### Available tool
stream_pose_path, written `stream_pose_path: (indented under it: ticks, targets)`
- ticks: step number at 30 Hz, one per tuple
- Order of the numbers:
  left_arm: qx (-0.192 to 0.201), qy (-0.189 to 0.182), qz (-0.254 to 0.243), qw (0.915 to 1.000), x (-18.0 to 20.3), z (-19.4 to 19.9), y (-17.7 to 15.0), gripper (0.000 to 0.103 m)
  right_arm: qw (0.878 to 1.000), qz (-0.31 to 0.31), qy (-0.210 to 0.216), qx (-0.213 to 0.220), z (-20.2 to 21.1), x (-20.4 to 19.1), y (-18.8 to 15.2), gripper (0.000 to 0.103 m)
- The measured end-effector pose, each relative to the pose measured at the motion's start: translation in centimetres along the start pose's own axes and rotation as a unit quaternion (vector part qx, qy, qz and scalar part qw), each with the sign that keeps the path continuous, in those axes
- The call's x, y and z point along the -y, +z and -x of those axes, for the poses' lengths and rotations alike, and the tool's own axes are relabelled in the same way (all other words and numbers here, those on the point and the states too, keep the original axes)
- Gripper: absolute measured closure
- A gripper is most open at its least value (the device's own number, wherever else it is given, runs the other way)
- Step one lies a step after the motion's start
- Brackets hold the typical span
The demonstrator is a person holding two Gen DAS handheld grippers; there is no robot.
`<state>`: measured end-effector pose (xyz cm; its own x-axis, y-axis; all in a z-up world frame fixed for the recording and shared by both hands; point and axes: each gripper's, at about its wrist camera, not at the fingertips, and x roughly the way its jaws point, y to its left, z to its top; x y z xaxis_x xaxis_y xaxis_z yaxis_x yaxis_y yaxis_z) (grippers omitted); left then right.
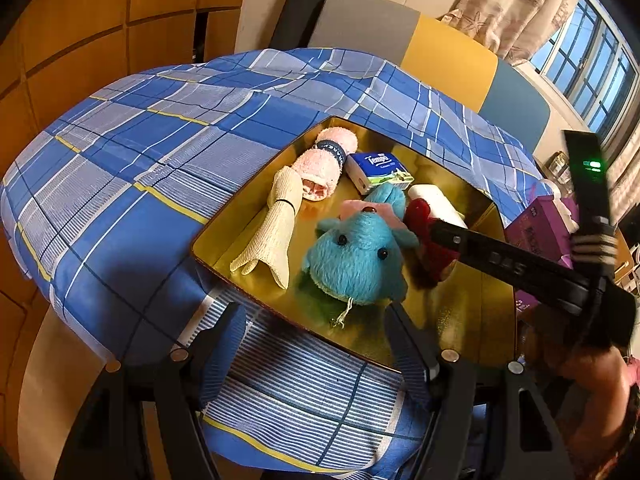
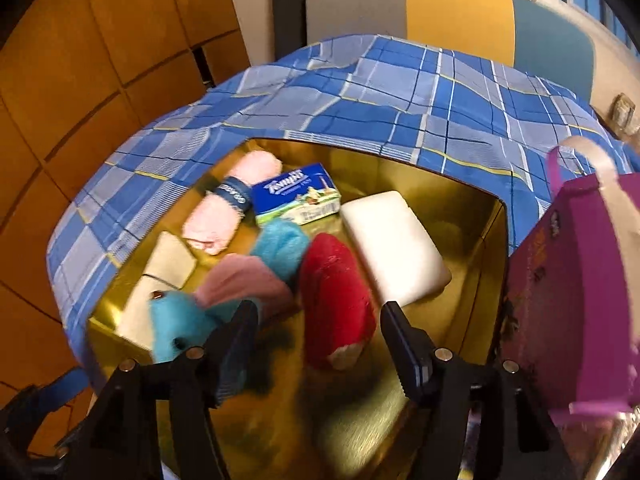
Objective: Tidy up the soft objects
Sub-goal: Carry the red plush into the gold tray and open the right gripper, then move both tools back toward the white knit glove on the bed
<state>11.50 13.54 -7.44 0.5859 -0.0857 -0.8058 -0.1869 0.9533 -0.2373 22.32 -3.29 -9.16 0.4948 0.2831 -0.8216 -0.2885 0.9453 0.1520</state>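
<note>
Gold tray [image 1: 472, 320] holds six soft items, red plush [image 2: 336, 296] at centre, sponge [image 2: 394, 248] at 2 o'clock; nothing loose on cloth; left gripper [image 1: 316, 344] and right gripper [image 2: 320, 344] agape, empty.

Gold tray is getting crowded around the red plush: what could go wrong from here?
The right gripper stands open astride the red plush; lifting away may snag its fur. One finger sits against the blue plush, which could get nudged. The purple box stands close beside the gold tray and might be bumped.
</note>
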Motion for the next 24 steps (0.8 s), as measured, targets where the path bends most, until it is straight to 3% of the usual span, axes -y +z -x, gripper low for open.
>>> stream_pose_path:
  ticks: [7,13,24]
  targets:
    - [0.0,0.0,-0.003,1.0,0.6,0.1,-0.5,0.031,0.999,0.031,0.028,0.035,4.2,-1.5,-0.8,0.037]
    - [-0.003,-0.003,-0.021,0.9998,2.1,0.1,-1.3,0.031,0.993,0.073,0.013,0.093,8.6,-1.7,-1.7,0.034]
    - [0.013,-0.034,-0.058,0.9976,5.8,1.2,-2.2,0.031,0.985,0.034,-0.046,0.164,16.6,4.9,-3.4,0.034]
